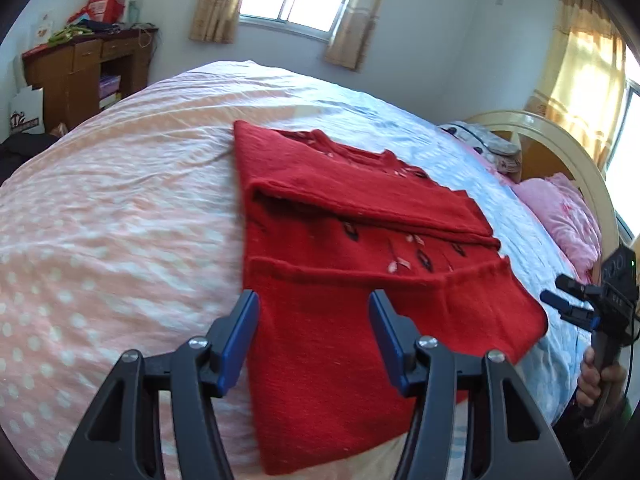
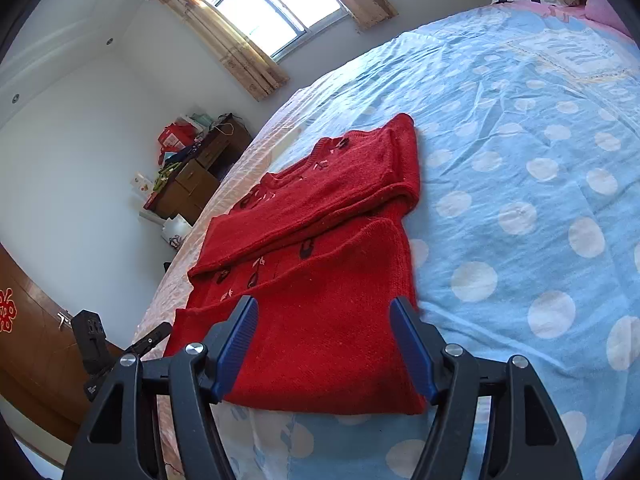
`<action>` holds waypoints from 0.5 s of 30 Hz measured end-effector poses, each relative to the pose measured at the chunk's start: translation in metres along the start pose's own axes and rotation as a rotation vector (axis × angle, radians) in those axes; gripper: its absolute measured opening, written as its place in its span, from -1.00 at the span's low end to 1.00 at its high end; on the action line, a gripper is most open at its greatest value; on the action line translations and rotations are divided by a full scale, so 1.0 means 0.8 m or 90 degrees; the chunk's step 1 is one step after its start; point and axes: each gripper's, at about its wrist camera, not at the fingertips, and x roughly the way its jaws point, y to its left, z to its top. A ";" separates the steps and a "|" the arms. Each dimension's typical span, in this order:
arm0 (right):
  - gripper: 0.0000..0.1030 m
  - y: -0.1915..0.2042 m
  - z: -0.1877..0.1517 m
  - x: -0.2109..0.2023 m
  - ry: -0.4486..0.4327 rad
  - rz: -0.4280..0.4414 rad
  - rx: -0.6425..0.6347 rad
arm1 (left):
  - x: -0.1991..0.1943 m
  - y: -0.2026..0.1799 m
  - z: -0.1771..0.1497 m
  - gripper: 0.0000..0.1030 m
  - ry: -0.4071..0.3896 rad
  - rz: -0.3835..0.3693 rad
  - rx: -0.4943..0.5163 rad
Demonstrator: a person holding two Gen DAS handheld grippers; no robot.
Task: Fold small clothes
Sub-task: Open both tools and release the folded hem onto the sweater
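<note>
Our left tongs and right tongs both gape empty over the near hem of the red sweater, lying on the bed, long axis running away from us, sleeves folded across.

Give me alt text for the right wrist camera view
A red knit sweater lies on a polka-dot bedspread, its sleeves folded across the front. The right gripper hovers open over its near hem, gripping nothing.
</note>
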 end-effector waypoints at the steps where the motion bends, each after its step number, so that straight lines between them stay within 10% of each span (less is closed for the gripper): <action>1: 0.34 -0.001 -0.001 0.000 0.002 0.000 0.002 | 0.003 0.004 0.001 0.14 0.006 0.003 -0.010; 9: 0.34 -0.009 -0.005 0.003 0.011 0.000 0.014 | 0.024 0.005 -0.006 0.14 0.038 0.021 -0.028; 12: 0.34 -0.008 -0.005 0.002 0.011 -0.002 0.010 | 0.015 -0.004 -0.007 -0.28 0.014 0.032 -0.013; 15: 0.34 -0.010 -0.004 0.003 0.012 -0.001 0.014 | 0.014 -0.012 -0.008 -0.30 0.003 0.040 0.004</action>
